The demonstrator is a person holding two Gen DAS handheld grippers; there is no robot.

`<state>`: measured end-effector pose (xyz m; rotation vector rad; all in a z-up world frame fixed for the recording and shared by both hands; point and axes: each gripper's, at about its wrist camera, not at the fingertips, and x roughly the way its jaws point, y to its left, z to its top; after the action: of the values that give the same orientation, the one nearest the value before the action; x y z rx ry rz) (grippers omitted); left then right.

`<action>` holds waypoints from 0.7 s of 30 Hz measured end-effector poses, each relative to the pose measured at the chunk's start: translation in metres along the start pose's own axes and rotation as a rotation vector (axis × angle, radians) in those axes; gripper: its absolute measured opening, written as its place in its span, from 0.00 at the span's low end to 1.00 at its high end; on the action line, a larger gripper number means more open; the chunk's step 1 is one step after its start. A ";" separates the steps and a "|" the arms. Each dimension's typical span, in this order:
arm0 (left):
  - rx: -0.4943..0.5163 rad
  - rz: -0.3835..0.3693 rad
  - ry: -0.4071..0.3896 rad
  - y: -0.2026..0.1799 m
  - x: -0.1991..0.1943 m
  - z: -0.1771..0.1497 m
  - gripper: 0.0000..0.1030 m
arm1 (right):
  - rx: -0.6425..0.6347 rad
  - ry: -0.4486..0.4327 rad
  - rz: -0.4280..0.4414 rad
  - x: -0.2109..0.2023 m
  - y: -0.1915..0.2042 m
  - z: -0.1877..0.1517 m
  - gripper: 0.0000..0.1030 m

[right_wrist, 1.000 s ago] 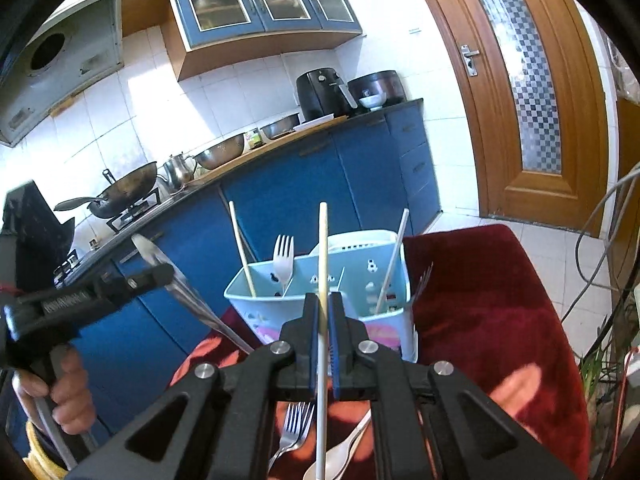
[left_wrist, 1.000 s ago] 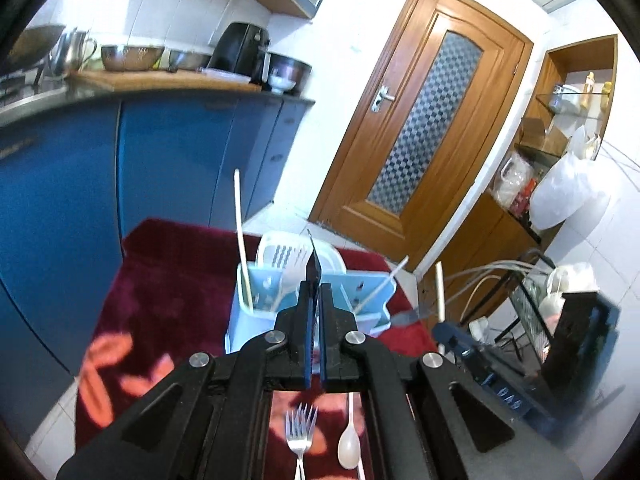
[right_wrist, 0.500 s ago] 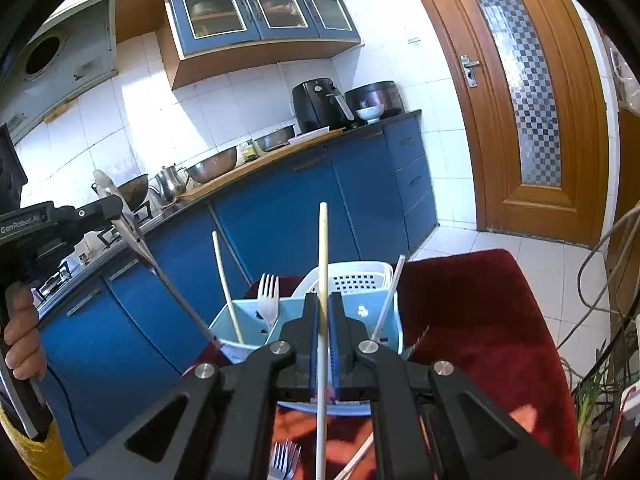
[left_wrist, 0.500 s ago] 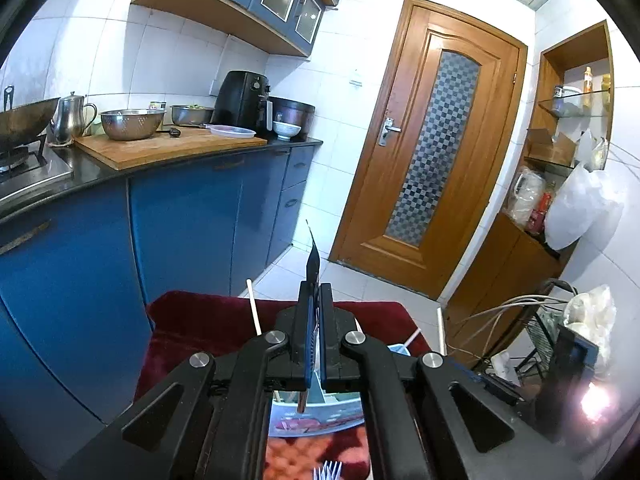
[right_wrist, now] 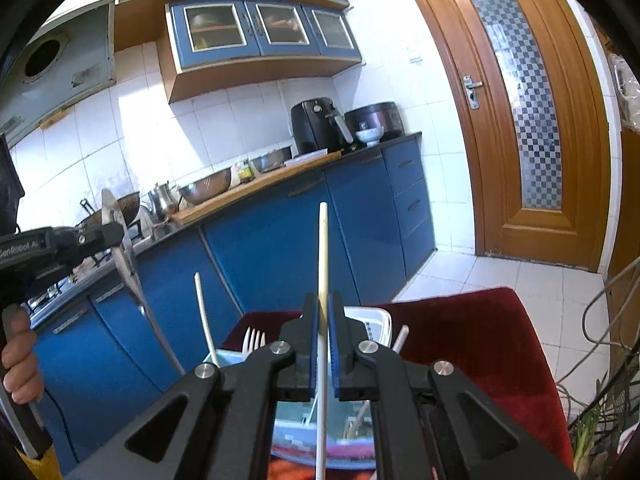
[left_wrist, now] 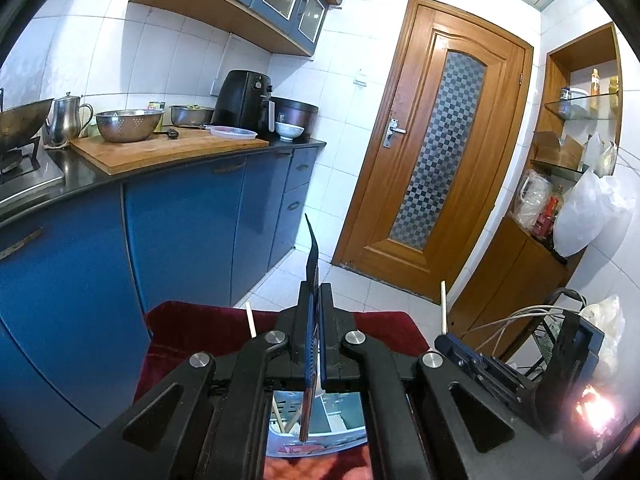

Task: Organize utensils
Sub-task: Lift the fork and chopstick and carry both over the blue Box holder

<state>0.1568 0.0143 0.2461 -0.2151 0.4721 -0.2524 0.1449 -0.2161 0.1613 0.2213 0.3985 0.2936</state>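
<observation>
My left gripper (left_wrist: 316, 296) is shut on a silver table knife (left_wrist: 313, 256), seen edge-on between the pads. The right wrist view shows that same left gripper (right_wrist: 100, 236) at the left, with the knife (right_wrist: 128, 268) slanting down toward the caddy. My right gripper (right_wrist: 323, 308) is shut on a white chopstick (right_wrist: 323, 248), held upright. Below both sits the light blue utensil caddy (right_wrist: 224, 356), mostly hidden by the gripper bodies. A fork (right_wrist: 253, 340) and a white chopstick (right_wrist: 204, 316) stand in it. The right gripper (left_wrist: 472, 356) also shows at the right of the left wrist view.
The caddy stands on a dark red mat (right_wrist: 480, 340) on the floor, with a white basket (right_wrist: 372, 320) behind it. Blue kitchen cabinets (left_wrist: 180, 248) run along the left, and a wooden door (left_wrist: 440, 160) is ahead. Cables (right_wrist: 600, 320) lie at the right, and a hand (right_wrist: 20, 364) holds the left gripper's handle.
Both grippers have risen, so the caddy has sunk to the bottom of each view. The fork and spoon lying on the mat have dropped out of sight. Both grips are unchanged.
</observation>
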 end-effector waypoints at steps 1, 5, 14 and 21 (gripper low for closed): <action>-0.003 -0.002 -0.001 0.001 0.002 0.002 0.00 | -0.002 -0.015 -0.006 0.002 0.000 0.000 0.06; -0.004 -0.003 -0.011 0.001 0.007 0.008 0.00 | -0.009 -0.061 -0.029 0.014 -0.002 0.002 0.06; 0.031 0.010 0.007 -0.004 0.026 -0.006 0.00 | -0.039 -0.138 -0.073 0.037 -0.004 -0.001 0.06; 0.049 0.021 0.064 -0.003 0.055 -0.039 0.00 | -0.048 -0.148 -0.075 0.051 -0.007 -0.016 0.06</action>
<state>0.1847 -0.0105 0.1899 -0.1541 0.5302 -0.2508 0.1849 -0.2043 0.1277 0.1790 0.2522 0.2109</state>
